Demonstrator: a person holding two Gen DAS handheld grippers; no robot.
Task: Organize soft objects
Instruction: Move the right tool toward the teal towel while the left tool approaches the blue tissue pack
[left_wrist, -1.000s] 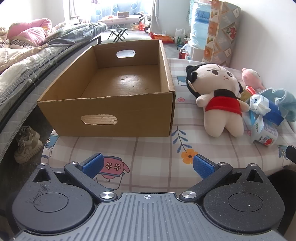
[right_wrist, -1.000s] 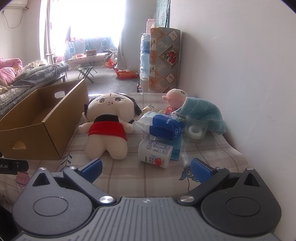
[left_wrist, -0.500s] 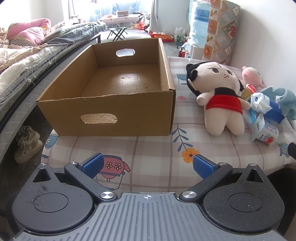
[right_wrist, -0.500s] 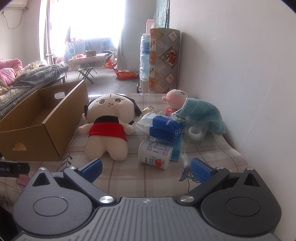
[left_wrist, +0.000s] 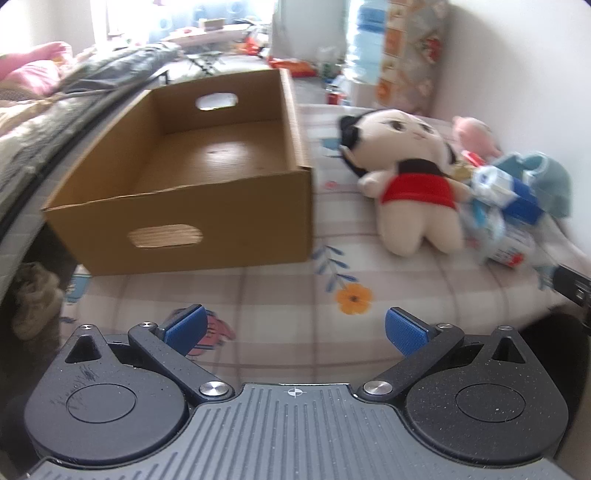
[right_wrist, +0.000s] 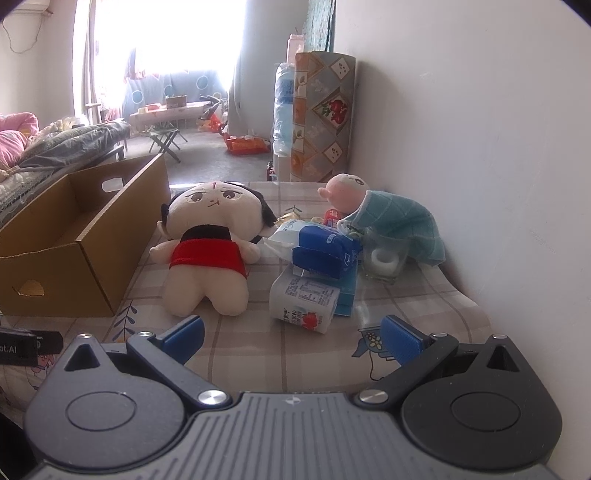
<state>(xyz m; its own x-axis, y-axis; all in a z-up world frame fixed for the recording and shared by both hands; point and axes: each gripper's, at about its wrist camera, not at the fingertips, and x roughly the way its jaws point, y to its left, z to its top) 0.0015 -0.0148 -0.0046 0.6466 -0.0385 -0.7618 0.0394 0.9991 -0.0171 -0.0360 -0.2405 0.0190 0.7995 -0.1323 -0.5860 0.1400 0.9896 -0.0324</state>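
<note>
A plush doll with black hair and a red dress (left_wrist: 410, 184) (right_wrist: 210, 251) lies on the patterned table cover, right of an empty cardboard box (left_wrist: 207, 221) (right_wrist: 92, 236). A small pink plush (left_wrist: 474, 134) (right_wrist: 343, 192) sits by the wall, half under a teal cloth (left_wrist: 550, 181) (right_wrist: 402, 225). My left gripper (left_wrist: 293, 328) is open and empty near the table's front edge, in front of the box. My right gripper (right_wrist: 291, 338) is open and empty, short of the doll and the packs.
A blue tissue pack (right_wrist: 325, 251), a milk carton (right_wrist: 304, 302) and a clear glass (right_wrist: 384, 258) lie right of the doll. The wall (right_wrist: 480, 147) runs along the right. A bed (left_wrist: 44, 110) is on the left, shoes (left_wrist: 33, 295) on the floor below.
The left gripper has swung and tilted, so its view is blurred and the box and doll look closer. The right gripper has crept slightly forward. Both stay open.
</note>
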